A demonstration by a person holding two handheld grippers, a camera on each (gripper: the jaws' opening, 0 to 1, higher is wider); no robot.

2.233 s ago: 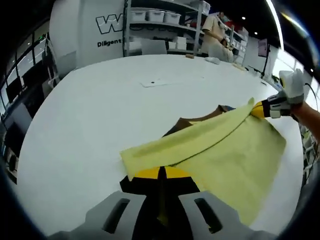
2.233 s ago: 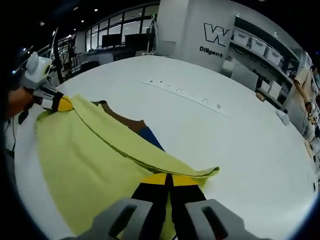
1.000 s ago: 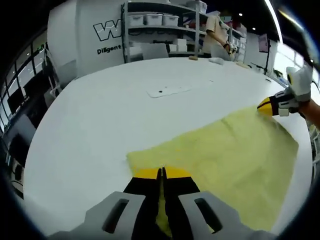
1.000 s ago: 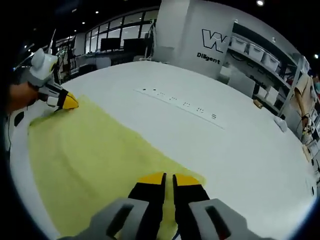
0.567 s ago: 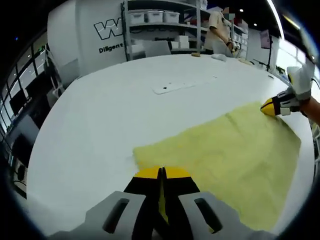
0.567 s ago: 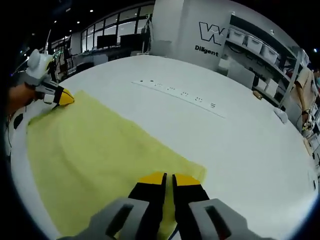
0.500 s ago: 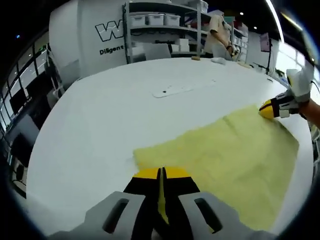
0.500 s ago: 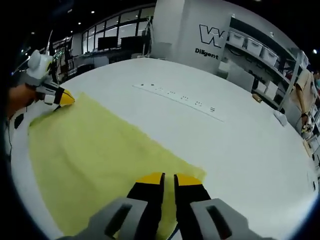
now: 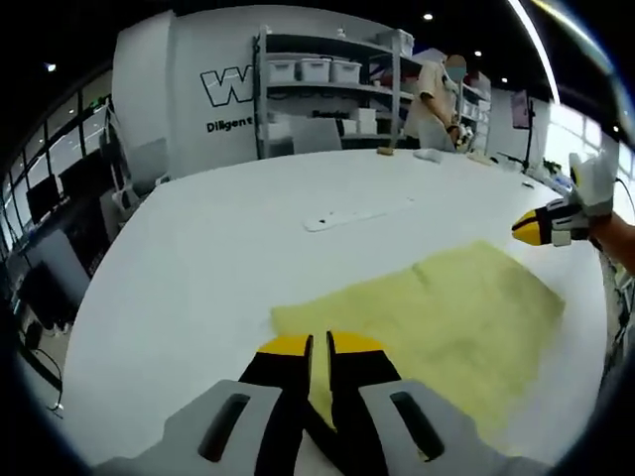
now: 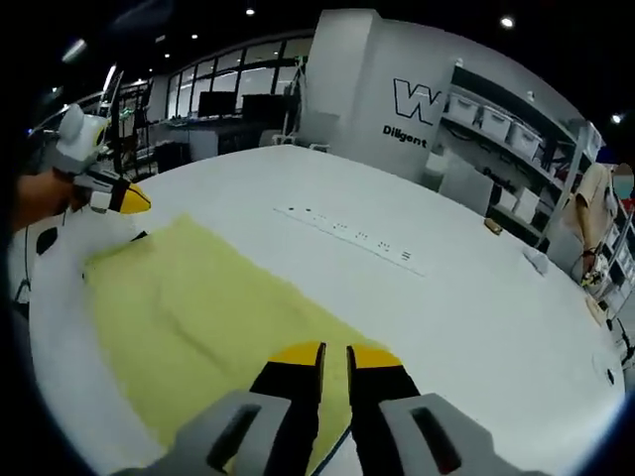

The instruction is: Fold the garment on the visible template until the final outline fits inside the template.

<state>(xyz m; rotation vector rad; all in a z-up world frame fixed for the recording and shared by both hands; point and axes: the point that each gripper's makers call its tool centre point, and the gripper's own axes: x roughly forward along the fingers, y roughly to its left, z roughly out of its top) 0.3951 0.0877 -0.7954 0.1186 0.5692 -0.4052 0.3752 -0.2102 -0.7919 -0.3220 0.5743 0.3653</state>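
Yellow garment (image 9: 437,317) flat on white table (image 9: 198,268); left hand-held gripper (image 9: 319,345) and right hand-held gripper (image 10: 334,354) slightly parted, empty, above its near edge.

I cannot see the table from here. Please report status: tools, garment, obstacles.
Left tool open, right tool open, both above the garment's edge. Yellow garment lies flat on white table, released. Power strip lies apart from it.
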